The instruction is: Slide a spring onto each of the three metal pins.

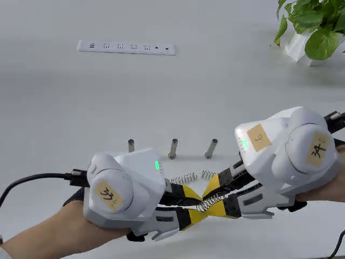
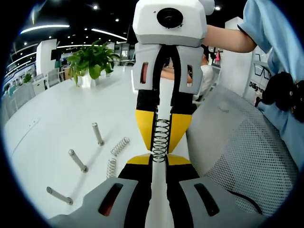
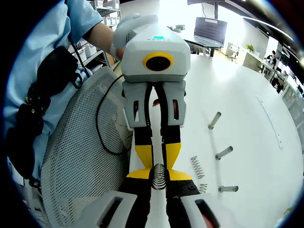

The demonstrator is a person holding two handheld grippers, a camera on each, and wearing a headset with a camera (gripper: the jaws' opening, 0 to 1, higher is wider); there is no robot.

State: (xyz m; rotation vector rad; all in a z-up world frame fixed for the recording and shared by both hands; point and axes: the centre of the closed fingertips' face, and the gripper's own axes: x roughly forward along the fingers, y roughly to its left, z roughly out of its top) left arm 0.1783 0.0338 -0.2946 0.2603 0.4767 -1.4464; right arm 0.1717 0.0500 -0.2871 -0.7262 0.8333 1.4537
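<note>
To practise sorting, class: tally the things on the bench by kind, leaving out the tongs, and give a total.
Pins: 3
Springs: 3
Power strip: 1
Plant: 1
Total: 8

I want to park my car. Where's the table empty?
Free: table between the power strip and the pins, and left of them. Crowded: where loose springs lie beside the left gripper and right gripper holding a spring.
</note>
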